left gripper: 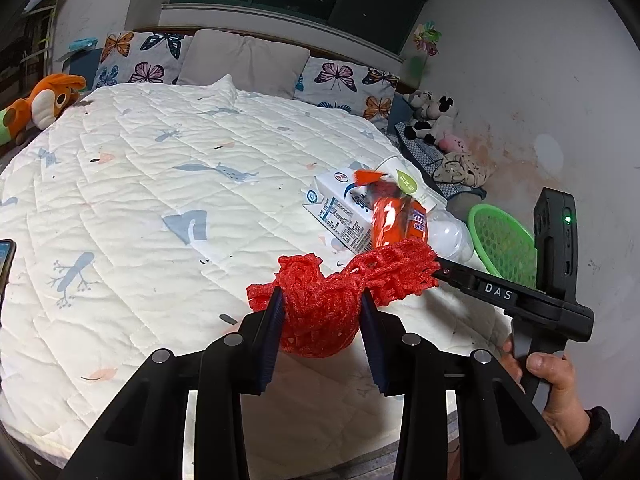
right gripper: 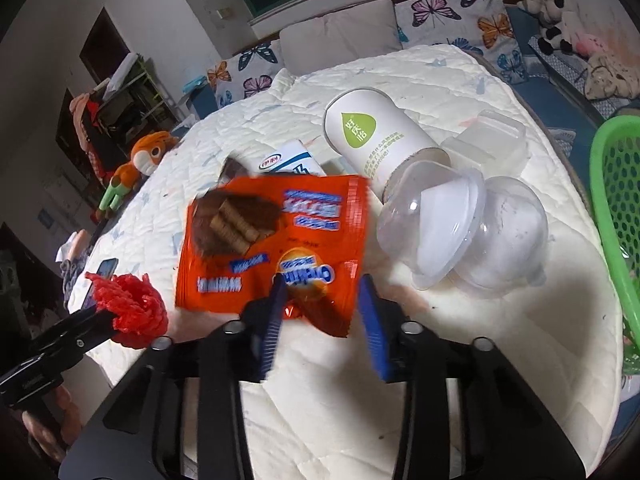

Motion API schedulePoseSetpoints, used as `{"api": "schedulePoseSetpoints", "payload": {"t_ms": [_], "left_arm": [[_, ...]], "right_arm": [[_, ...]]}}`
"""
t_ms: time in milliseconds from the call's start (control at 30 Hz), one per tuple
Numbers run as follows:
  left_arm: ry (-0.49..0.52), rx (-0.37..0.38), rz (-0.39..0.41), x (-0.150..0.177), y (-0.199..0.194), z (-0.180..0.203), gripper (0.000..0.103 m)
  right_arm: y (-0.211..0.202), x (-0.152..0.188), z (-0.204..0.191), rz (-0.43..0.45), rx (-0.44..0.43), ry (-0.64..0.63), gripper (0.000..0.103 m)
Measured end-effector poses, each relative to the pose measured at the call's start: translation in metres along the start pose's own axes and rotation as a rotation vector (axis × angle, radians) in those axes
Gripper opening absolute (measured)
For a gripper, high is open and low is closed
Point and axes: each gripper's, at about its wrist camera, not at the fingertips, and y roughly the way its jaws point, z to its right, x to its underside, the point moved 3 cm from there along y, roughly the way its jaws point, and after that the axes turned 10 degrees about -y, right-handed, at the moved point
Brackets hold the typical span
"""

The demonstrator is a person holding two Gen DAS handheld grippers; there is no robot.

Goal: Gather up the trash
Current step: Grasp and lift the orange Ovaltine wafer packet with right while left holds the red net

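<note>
A red foam net [left gripper: 324, 300] lies on the white quilt [left gripper: 152, 184]. My left gripper [left gripper: 322, 300] stands open around its near end; it also shows in the right wrist view [right gripper: 132, 308]. An orange snack wrapper [right gripper: 272, 240] lies on the bed, blurred. My right gripper [right gripper: 322, 292] is open with the wrapper's near edge between its fingers. Behind lie a milk carton [right gripper: 288, 162], a white paper cup [right gripper: 372, 136] on its side and clear plastic shells [right gripper: 460, 232]. The same pile shows in the left wrist view [left gripper: 376, 208].
A green mesh basket [right gripper: 616, 200] stands off the bed's right edge, also seen in the left wrist view [left gripper: 504, 244]. Butterfly pillows [left gripper: 152, 60] line the headboard. An orange plush toy [left gripper: 44, 100] lies at far left, plush cows [left gripper: 432, 116] at right. A phone [left gripper: 6, 264] lies on the left edge.
</note>
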Motion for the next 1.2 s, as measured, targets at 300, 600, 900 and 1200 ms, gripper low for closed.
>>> {"api": "schedulePoseSetpoints", "payload": {"t_ms": [300,600,900,1200], "left_arm": [[-0.004,0.001,0.003,0.0,-0.001,-0.002,0.036],[-0.011,-0.006,0.005,0.0,-0.003,-0.007,0.036],[-0.011,-0.014,-0.004,0.0,0.0,-0.011,0.036],[-0.012,-0.015,-0.005,-0.002,0.0,-0.01,0.036]], "right_arm": [[-0.019,-0.001,-0.005,0.046,0.03,-0.022,0.013],[-0.01,0.0,0.0,0.01,0.022,-0.016,0.053],[0.011,-0.001,0.0,-0.013,-0.021,-0.025,0.048],[-0.003,0.006,-0.012,0.014,-0.004,-0.078,0.014]]}}
